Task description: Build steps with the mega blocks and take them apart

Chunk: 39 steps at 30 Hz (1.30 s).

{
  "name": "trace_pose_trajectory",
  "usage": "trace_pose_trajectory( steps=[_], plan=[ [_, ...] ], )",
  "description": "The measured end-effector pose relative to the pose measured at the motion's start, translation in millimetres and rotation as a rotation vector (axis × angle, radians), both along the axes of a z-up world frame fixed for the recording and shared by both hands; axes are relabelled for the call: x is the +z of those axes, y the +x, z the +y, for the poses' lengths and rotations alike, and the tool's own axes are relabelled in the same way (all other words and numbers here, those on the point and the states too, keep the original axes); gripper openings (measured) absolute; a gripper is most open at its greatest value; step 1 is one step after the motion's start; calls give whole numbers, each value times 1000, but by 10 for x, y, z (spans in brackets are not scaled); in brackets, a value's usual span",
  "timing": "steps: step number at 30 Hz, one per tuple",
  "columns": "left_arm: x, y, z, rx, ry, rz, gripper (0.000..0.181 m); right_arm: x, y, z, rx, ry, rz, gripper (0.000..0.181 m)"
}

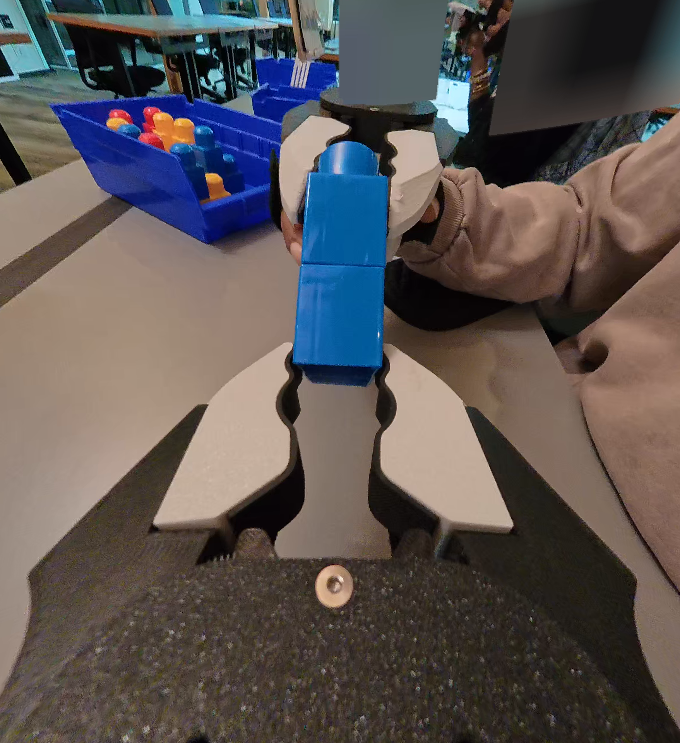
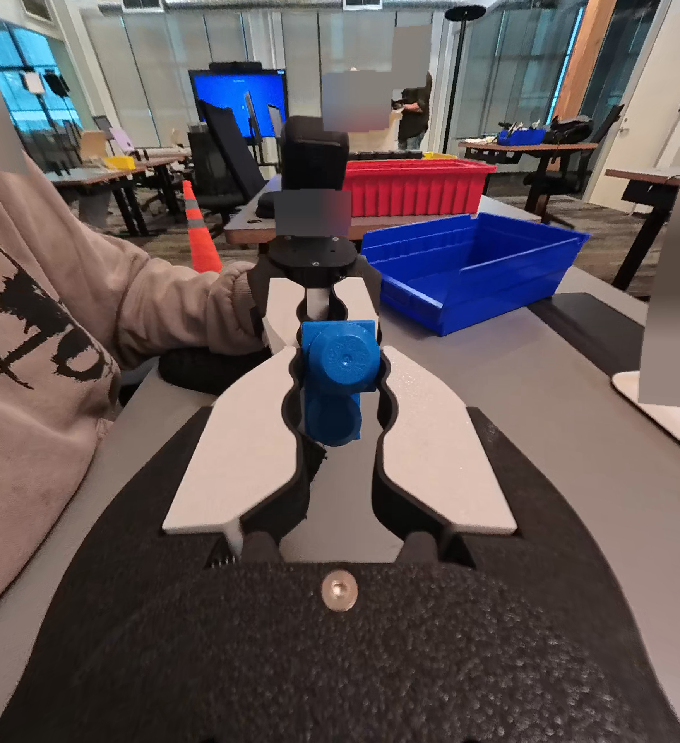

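Note:
Two blue mega blocks are joined end to end and held in the air over the grey table. My left gripper is shut on the near block's end. My right gripper faces it and is shut on the far block at its stud end. In the right wrist view, my right gripper clamps the blue block, whose round stud faces the camera, with a second stud below it. My left gripper shows just behind it.
A blue bin with red, orange and blue blocks sits at the table's far left edge. An empty blue bin sits on the other side, with a red bin behind it. The person's beige sleeves border the work area.

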State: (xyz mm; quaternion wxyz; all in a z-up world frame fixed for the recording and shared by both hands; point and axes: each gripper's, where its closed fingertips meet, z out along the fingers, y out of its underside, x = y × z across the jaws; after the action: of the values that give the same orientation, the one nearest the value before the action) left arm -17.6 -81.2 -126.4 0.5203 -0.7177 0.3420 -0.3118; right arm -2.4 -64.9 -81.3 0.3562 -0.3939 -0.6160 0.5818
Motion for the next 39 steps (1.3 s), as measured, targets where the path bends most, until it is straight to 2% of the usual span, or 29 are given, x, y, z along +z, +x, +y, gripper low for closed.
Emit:
trace_pose_trajectory(
  steps=[8, 11, 14, 18, 20, 23, 27, 35, 39],
  plan=[
    [-98, 113, 112, 63, 38, 18, 39, 80, 104, 43, -48, 96, -38, 34],
    [-165, 51, 168, 113, 47, 58, 45, 249, 229, 240, -116, 166, -48, 34],
    [-85, -83, 247, 201, 76, 11, 41, 448, 477, 700, -246, 271, -118, 34],
    [90, -276, 343, 329, 165, -66, 36, 683, 937, 1548, -443, 407, -283, 34],
    [166, -364, 364, 386, 220, -69, 32, 693, 1186, 1985, -519, 449, -403, 34],
    [258, -482, 377, 457, 274, -74, 26, 551, 1532, 2547, -599, 446, -572, 34],
    [347, -629, 376, 535, 325, -80, 16, 182, 1855, 3002, -642, 401, -717, 34],
    [341, -689, 386, 573, 344, -54, 12, -613, 2167, 3381, -617, 393, -935, 34],
    [368, -737, 381, 603, 373, -32, 11, -789, 2149, 3434, -595, 372, -980, 34]
  ],
)
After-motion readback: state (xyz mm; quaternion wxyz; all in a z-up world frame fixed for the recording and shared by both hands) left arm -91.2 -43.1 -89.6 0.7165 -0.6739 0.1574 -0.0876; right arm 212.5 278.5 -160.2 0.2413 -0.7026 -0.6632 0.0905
